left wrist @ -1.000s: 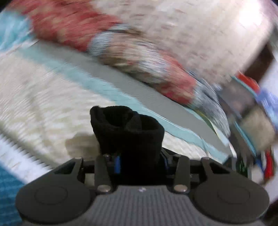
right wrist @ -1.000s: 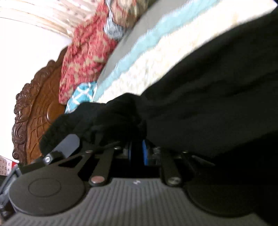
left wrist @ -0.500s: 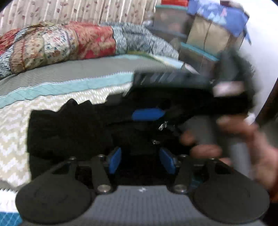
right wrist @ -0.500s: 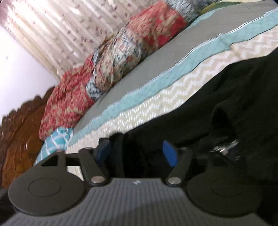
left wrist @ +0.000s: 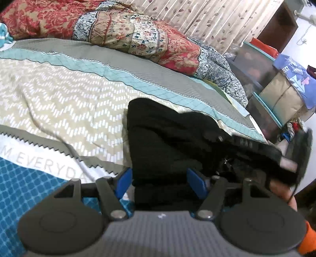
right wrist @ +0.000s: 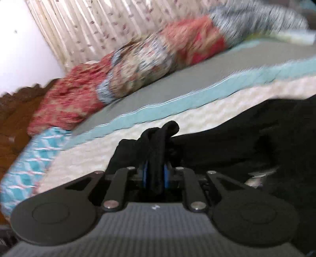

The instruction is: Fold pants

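Note:
The black pants (left wrist: 167,142) lie bunched on the bedspread (left wrist: 59,102) near the bed's right edge. My left gripper (left wrist: 161,183) is open; its blue pads (left wrist: 123,182) stand wide apart on either side of the cloth without pinching it. In the right wrist view my right gripper (right wrist: 155,176) is shut on a folded edge of the black pants (right wrist: 158,142), which spread out to the right. The right gripper with the hand holding it also shows at the right edge of the left wrist view (left wrist: 296,154).
A rolled patterned quilt (left wrist: 122,31) lies along the far side of the bed. Storage boxes (left wrist: 276,83) and a curtain (left wrist: 207,17) stand beyond the bed's right end. A carved wooden headboard (right wrist: 13,118) is at the left in the right wrist view.
My left gripper let go of the pants and opened wide. My right gripper opened, then shut again on a folded edge of the pants. Both views swung across the bed.

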The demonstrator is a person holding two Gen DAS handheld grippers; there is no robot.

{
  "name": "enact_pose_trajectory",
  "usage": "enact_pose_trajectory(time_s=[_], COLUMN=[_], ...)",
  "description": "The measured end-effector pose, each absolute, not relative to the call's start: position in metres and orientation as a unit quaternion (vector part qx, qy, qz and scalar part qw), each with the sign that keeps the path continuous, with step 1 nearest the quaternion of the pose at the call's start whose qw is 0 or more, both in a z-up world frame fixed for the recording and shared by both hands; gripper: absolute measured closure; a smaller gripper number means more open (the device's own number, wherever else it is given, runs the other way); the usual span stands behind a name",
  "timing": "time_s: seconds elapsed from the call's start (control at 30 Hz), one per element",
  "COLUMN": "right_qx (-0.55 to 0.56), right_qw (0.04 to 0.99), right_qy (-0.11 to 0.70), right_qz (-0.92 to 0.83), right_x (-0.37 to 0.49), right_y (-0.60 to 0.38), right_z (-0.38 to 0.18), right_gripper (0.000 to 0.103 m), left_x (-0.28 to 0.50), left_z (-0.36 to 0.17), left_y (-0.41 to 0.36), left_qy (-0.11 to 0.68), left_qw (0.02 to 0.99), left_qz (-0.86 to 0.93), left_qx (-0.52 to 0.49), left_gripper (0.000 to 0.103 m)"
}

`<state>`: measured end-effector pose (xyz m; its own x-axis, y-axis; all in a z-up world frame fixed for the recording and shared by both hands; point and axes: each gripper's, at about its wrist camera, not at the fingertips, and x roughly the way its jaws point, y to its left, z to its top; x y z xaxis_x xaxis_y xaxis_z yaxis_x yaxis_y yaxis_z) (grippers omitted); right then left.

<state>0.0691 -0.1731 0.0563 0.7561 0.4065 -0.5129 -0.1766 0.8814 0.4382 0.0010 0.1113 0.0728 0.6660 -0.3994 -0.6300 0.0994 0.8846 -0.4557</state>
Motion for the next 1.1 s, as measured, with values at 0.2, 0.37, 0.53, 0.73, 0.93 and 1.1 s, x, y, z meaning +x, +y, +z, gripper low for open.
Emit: enact_pose_trajectory(time_s=[0.2,0.37,0.53,0.73,0.93,1.1], right_qx=[0.13,0.131,0.139,0.169,0.213,0.26], right_qw=[0.934,0.959,0.933,0.908,0.938,0.933], right_qy=[0.321,0.233,0.289,0.36,0.252,0.248], right_qz=[0.083,0.098,0.16,0.128,0.105,0.016], right_x=[0.059,0.049,0.075,0.094,0.048,0.02], right_y=[-0.179,-0.188,-0.176,-0.192,-0.255,-0.324], right_z=[0.044,0.075,0.058,0.03,0.068,0.057], right_gripper=[0.05,0.052,0.06,0.058,0.053,0.049], left_x=[0.028,0.049,0.05,0.029,0.022,0.034], left_z=[0.071,0.058,0.029,0.049,0.089,0.091], left_y=[0.086,0.082,0.066,0.051,0.056,0.032], left_qy=[0.388,0.406,0.47,0.455,0.416,0.426], left_qw=[0.893,0.877,0.867,0.883,0.898,0.899], left_qz=[-0.138,-0.136,-0.094,-0.097,-0.109,-0.081], left_qx=[-0.183,-0.215,-0.136,-0.069,-0.096,-0.055], left_gripper=[0.04,0.064,0.083,0.074,0.06,0.054])
